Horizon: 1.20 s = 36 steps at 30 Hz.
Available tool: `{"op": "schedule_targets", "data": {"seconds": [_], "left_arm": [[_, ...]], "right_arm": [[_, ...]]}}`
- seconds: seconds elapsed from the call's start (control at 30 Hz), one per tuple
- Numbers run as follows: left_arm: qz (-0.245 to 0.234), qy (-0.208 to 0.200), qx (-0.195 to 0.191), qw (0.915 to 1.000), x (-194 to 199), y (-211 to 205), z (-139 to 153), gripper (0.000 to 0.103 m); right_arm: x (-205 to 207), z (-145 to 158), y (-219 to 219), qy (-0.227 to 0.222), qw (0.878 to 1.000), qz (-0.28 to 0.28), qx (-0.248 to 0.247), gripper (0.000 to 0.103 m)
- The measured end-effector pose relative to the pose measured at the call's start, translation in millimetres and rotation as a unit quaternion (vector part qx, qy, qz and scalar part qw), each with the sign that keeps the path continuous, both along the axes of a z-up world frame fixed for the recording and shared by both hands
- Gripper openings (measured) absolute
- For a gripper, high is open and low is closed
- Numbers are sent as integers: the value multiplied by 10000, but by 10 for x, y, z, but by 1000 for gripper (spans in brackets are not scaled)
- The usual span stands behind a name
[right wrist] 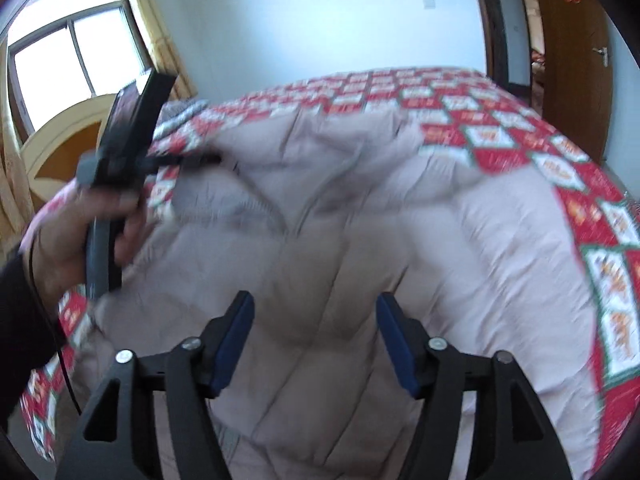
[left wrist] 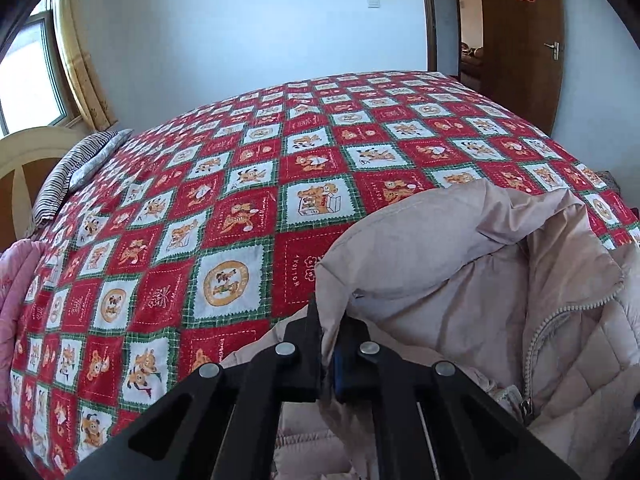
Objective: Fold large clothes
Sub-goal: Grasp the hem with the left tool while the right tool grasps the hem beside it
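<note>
Probably a home bedroom: quilted bed [left wrist: 248, 208], curtained window [right wrist: 76, 56].

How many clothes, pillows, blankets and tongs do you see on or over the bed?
Beige puffy jacket: 1
Striped pillow: 1
Red checked bedcover: 1
Pink quilt at the edge: 1
Tongs, left tongs and right tongs: 2
Total: 6

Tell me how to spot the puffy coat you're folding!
Find the big bed with the red-and-white cartoon quilt. On its near side lies the beige padded jacket, with a zip up the front. The left gripper pinches its edge. It is plain and pale, unlike the busy quilt or the striped pillow at the headboard.
</note>
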<state>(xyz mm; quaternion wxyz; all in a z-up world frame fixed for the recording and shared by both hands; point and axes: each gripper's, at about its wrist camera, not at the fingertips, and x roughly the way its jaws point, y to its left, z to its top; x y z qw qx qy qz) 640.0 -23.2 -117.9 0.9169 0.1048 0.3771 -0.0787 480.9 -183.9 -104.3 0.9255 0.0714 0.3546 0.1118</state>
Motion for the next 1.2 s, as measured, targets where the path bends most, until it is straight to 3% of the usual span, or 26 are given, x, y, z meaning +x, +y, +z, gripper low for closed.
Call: {"op": "schedule_targets", "data": {"seconds": [0.17, 0.33, 0.43, 0.47, 0.5, 0.53, 0.6, 0.73, 0.93, 1.07, 1.13, 1.2], "left_arm": [[-1, 53, -59, 10000, -55, 77, -62, 3], [30, 108, -242, 9996, -67, 160, -92, 3], [46, 138, -339, 9993, -75, 196, -88, 3], [41, 139, -350, 9993, -86, 205, -82, 3], [29, 140, -359, 9993, -90, 214, -74, 3], [9, 131, -367, 9992, -109, 223, -58, 3], [-16, 70, -410, 9991, -172, 261, -13, 3], [-66, 25, -407, 9991, -336, 335, -52, 3], [12, 433, -176, 9989, -405, 333, -450, 3], [86, 432, -58, 9990, -341, 293, -491, 3], [49, 423, 15, 9991, -329, 278, -497, 3], [14, 397, 37, 9992, -340, 275, -511, 3]], "right_arm": [[607, 343, -269, -93, 9977, -657, -119, 77], [1442, 163, -352, 447, 9955, -670, -490, 79], [1666, -8, -434, 607, 9945, -656, -551, 76], [1706, -61, -447, 696, 9942, -594, -558, 61], [1726, -99, -467, 782, 9938, -515, -605, 31], [1686, -104, -482, 799, 9932, -484, -696, 17], [1556, -49, -502, 643, 9935, -387, -861, 9], [1256, 10, -511, 406, 9910, -244, -1255, 6], [1136, -359, -536, 823, 9805, -179, -1774, 5], [1120, -251, -505, 904, 9793, -84, -1811, 5], [1024, -138, -522, 898, 9787, -54, -1843, 15], [895, 22, -588, 879, 9800, -130, -1783, 31]]}}
